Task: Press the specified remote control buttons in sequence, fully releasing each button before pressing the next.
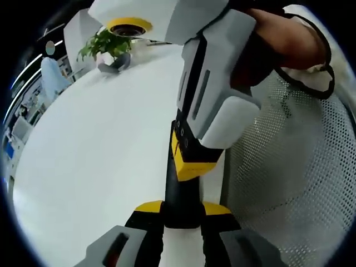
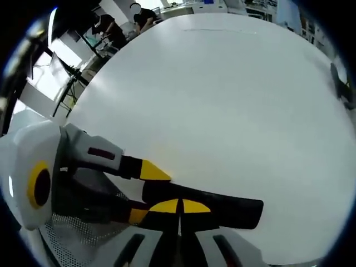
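Observation:
A black remote control [image 1: 179, 192] stands up between the yellow-tipped jaws of my left gripper [image 1: 182, 210], which is shut on its lower end above the white table [image 1: 83, 150]. My right gripper [image 1: 188, 166], held by a hand, comes down from the upper right with its yellow tips resting on the remote's face. In the right gripper view the remote [image 2: 228, 208] lies across the bottom. My right gripper [image 2: 179, 207] is shut, its tips together on the remote. The left gripper [image 2: 143, 193] clamps the remote's left end. The buttons are hidden.
A potted plant [image 1: 105, 44] stands at the far side of the table. A white mesh chair [image 1: 289, 183] sits close to the table edge on the right. A dark object [image 2: 342, 83] lies near the table's right rim. People and office furniture [image 2: 142, 16] are beyond the table.

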`<state>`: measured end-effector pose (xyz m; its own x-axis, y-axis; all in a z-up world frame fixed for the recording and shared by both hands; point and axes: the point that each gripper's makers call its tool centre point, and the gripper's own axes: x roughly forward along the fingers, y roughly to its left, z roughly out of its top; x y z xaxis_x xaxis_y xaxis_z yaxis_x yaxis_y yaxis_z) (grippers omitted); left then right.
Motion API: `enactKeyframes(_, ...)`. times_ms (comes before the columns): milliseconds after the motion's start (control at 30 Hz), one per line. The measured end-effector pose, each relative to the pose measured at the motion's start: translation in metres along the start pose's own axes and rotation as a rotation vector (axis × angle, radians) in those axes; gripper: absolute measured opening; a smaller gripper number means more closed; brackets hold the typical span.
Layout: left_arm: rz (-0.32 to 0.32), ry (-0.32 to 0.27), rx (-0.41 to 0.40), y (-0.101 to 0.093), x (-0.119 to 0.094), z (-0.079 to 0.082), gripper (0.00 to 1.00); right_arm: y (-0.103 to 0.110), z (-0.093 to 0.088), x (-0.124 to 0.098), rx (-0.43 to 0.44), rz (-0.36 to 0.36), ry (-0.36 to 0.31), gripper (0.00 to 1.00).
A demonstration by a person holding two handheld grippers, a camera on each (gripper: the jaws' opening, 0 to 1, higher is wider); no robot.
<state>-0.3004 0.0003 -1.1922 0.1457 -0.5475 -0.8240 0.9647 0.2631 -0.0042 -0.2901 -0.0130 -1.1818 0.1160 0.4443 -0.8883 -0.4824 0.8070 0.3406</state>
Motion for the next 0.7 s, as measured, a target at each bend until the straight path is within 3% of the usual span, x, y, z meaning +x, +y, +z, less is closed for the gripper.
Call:
enactKeyframes(367, -0.010, 0.008, 0.015, 0.001, 0.001, 0.000, 0.24, -0.003, 0.015, -0.020, -0.029, -0.020, -0.104, 0.00)
enactKeyframes(500, -0.015, 0.010, 0.020, 0.000, 0.001, 0.000, 0.24, -0.003, 0.028, -0.033, -0.025, -0.015, -0.212, 0.10)
enactKeyframes(700, -0.039, 0.023, 0.028, 0.001, 0.000, -0.001, 0.24, -0.016, 0.043, -0.059, -0.015, -0.047, -0.343, 0.13)
